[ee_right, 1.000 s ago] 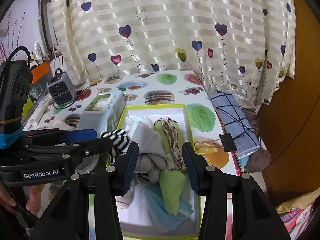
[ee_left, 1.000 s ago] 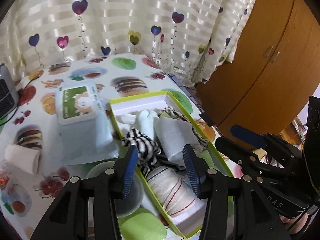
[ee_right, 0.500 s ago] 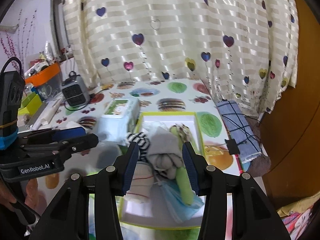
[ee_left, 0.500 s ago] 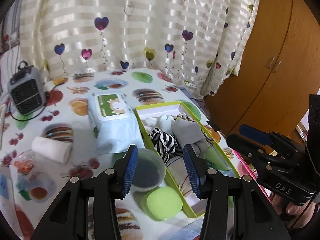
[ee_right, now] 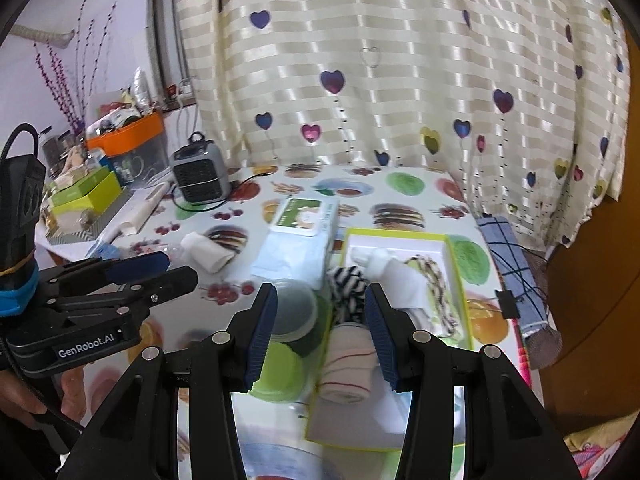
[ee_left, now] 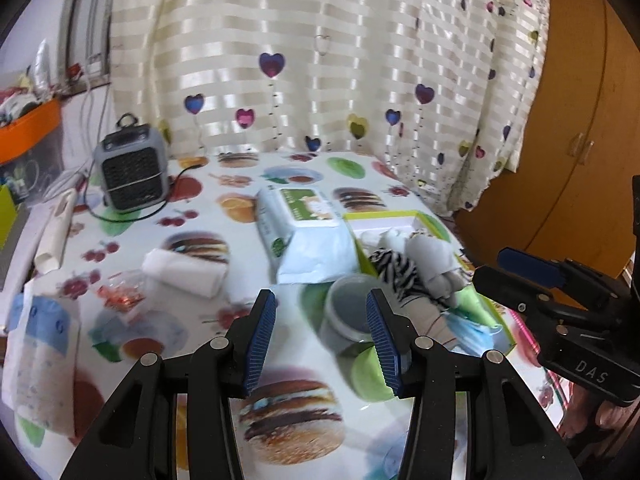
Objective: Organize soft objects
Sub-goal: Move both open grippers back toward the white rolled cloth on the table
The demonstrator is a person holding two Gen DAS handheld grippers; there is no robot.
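Left claw: jaws partly apart, nothing between the pads; it hovers over the bare patterned worktop, pointing down at a slant.
Rolled white cloth: the loose soft item outside the box; it lies ahead and to the left of the left claw, well apart from it, long axis running across the view, left end higher. Soft, plain, a loose cylinder.
Nearer hand: by my judgement the left one; the cloth sits far off to the left of the right claw, beyond the left tool.
Wet-wipe pack: pale blue soft plastic with a green label, just beside the box's left wall.
Clear tub: round, translucent plastic, rigid, touching the box's near left side; a green lid lies in front of it.
Green-rimmed box: shallow cardboard, white inside, long axis running away from the claws.
Box contents: striped black-and-white fabric, grey cloth, braided cord, a rolled cream sock with red stripes; all limp textiles, packed closely.
Right claw: half open, holding nothing, hovering above the box's near left corner.
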